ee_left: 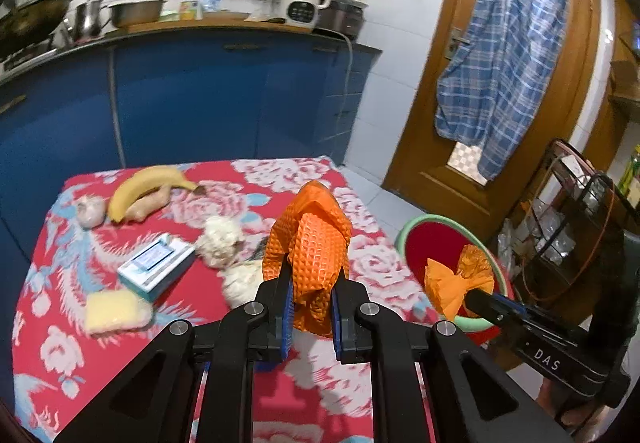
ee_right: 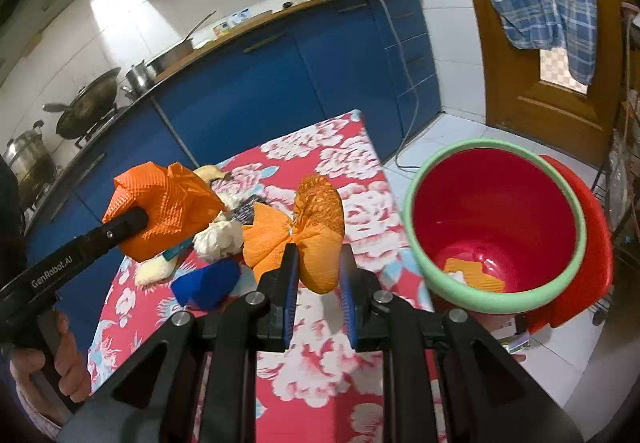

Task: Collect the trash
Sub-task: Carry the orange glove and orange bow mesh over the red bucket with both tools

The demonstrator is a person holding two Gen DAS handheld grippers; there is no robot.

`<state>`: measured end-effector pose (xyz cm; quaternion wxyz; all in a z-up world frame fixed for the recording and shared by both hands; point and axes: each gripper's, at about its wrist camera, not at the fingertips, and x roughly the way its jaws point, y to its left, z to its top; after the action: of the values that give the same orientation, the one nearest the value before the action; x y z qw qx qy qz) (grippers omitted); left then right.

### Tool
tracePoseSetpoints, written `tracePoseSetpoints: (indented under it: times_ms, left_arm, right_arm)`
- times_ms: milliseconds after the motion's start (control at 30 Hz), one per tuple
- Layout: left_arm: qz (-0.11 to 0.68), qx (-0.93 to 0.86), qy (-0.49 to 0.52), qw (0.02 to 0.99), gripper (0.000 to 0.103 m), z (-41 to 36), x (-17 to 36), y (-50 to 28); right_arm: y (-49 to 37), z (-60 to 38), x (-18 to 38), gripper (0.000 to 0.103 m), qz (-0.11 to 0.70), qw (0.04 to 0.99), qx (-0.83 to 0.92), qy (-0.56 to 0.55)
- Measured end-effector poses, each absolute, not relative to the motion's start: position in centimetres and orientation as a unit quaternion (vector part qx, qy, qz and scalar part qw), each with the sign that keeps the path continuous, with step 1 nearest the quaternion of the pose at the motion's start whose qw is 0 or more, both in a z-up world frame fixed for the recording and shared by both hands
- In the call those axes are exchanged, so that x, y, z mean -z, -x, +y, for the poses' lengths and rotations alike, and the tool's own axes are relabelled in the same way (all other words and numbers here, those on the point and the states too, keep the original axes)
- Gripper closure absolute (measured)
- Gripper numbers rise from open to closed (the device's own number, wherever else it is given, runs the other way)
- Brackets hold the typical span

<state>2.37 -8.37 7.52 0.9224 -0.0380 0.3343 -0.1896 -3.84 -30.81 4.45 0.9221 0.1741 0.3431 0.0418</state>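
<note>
1. Left wrist view: the left gripper (ee_left: 310, 295) tilts downward over the floral table (ee_left: 280, 395), jaws clenched on an orange crumpled napkin (ee_left: 316, 243); the right gripper (ee_left: 466, 297) reaches over the red bin (ee_left: 404, 235), grasping a second orange wad (ee_left: 460, 279).
2. Right wrist view: the right gripper (ee_right: 318, 275) angles down beside the bin (ee_right: 420, 255), pinching its wad (ee_right: 316, 227); a hand (ee_right: 60, 363) holds the left gripper's handle; scraps lie inside the bin.

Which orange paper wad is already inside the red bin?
The flat orange wad lying at the bottom of the red bin. The other two are up in the air, one pinched in the left gripper, one in the right gripper.
</note>
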Motion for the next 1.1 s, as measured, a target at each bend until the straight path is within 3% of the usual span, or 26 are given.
tracePoseSetpoints:
  times_ms: [467,1100]
  left_arm:
    - [0.345,0.265,-0.019,0.900,0.089,-17.8,-7.0,-4.4]
    - [0.417,0.309,-0.081,0.851,0.089,-27.9,-0.5,-7.9]
  right_arm:
    - [4.5,-37.7,-3.3,0.081,0.341,0.916,0.034,-0.211]
    - [2.5,-44.4,2.2,0.079,0.381,0.884,0.097,-0.252]
